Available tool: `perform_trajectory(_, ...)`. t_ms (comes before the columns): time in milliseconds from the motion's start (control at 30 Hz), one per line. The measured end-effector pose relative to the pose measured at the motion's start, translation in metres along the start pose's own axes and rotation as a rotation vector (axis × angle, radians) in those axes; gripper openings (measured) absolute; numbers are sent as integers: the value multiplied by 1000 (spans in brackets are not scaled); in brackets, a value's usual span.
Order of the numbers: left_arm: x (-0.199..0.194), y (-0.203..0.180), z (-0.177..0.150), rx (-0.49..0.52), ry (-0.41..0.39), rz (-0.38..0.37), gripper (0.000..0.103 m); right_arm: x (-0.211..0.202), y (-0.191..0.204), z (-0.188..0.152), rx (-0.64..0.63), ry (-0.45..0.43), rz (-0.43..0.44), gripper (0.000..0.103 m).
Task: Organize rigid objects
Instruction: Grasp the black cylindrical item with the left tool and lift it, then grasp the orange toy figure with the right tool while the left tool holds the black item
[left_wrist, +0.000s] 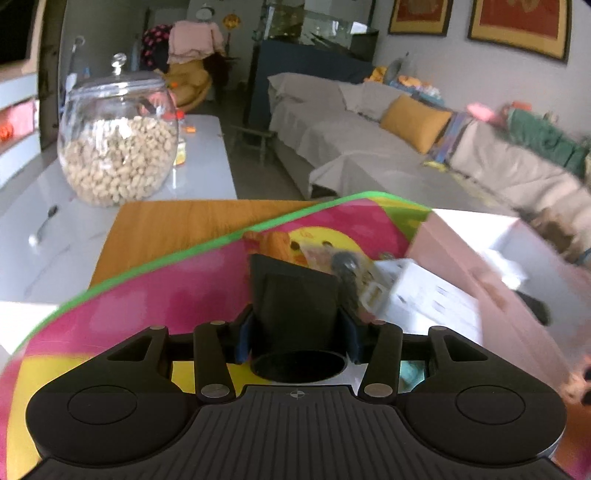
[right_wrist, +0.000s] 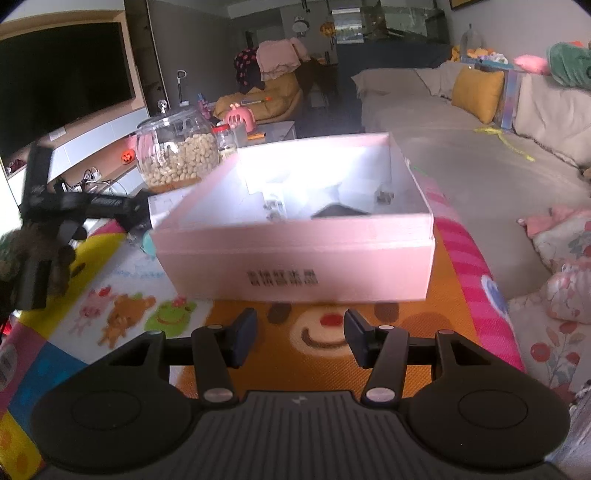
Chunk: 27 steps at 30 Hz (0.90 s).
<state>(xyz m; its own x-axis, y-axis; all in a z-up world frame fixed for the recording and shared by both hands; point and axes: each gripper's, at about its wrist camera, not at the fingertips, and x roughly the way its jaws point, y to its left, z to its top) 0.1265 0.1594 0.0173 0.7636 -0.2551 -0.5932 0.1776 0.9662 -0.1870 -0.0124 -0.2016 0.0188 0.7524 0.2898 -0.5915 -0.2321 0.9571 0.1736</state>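
Note:
My left gripper (left_wrist: 299, 332) is shut on a black plastic bracket (left_wrist: 293, 295) with a round socket at its near end; both pads lie against its sides. It hangs over the colourful play mat (left_wrist: 147, 295), left of the open pink box (left_wrist: 480, 273). A blurred white carton (left_wrist: 424, 299) lies beside the box. My right gripper (right_wrist: 300, 339) stands open with nothing between its fingers, over the mat's bear face (right_wrist: 325, 332), just short of the near wall of the pink box (right_wrist: 295, 258). Small metal clips (right_wrist: 273, 210) and a dark piece (right_wrist: 340, 212) lie inside the box.
A glass jar of peanuts (left_wrist: 118, 147) stands on the white table (left_wrist: 207, 166) beyond a wooden board (left_wrist: 177, 229), with a spoon (left_wrist: 44, 225) nearby. A covered sofa (right_wrist: 461, 158) runs along the right. The left tool's blurred black body (right_wrist: 74, 203) shows left of the box.

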Motion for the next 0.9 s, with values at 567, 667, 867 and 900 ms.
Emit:
perform_trajectory(567,-140,43,-90,-338,-153,-32,52,104,170,165,-121,166,278,57)
perform_trajectory(667,-145,51,-92,-362,-154,-44,52,159,195,177,-72,236,232,57)
perform_trajectory(867,-147,58,-100,-383,-146,-69,52,236,218,169,-53,289,110,56)
perform_trajectory(900,-145,59,-100,-386,-139,-64,52,245,220,167,-56,300,90,55)
